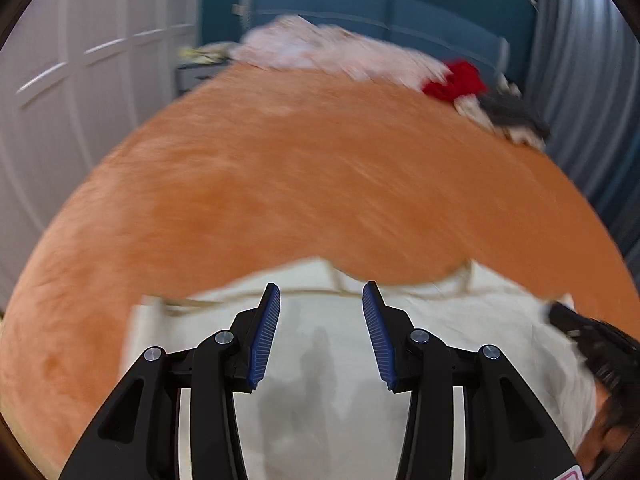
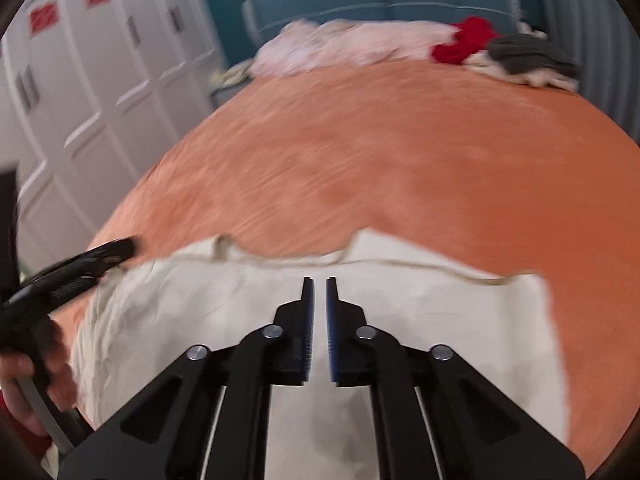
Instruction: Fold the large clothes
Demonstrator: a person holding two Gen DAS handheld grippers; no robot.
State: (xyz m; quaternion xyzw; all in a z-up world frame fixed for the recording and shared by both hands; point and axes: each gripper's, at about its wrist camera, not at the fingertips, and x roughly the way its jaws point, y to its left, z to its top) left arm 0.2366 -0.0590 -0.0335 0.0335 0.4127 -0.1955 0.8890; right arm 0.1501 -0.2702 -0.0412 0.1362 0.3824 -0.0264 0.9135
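A cream garment [image 1: 332,336] lies flat on an orange bed cover [image 1: 300,184] at the near edge, with a collar-like opening at its far side. My left gripper [image 1: 321,292] is open and empty, hovering above the garment. In the right wrist view the same garment [image 2: 440,320] lies below my right gripper [image 2: 319,282], whose fingers stand almost together with a narrow gap and nothing between them. The right gripper shows at the right edge of the left wrist view [image 1: 588,332]; the left gripper shows at the left of the right wrist view [image 2: 80,264].
A pile of clothes lies at the far end of the bed: pale pink cloth [image 1: 332,48], a red piece [image 1: 456,80], a grey piece [image 1: 512,116]. White cupboard doors [image 1: 80,80] stand on the left. A blue headboard [image 1: 400,12] and grey curtain [image 1: 584,80] stand behind.
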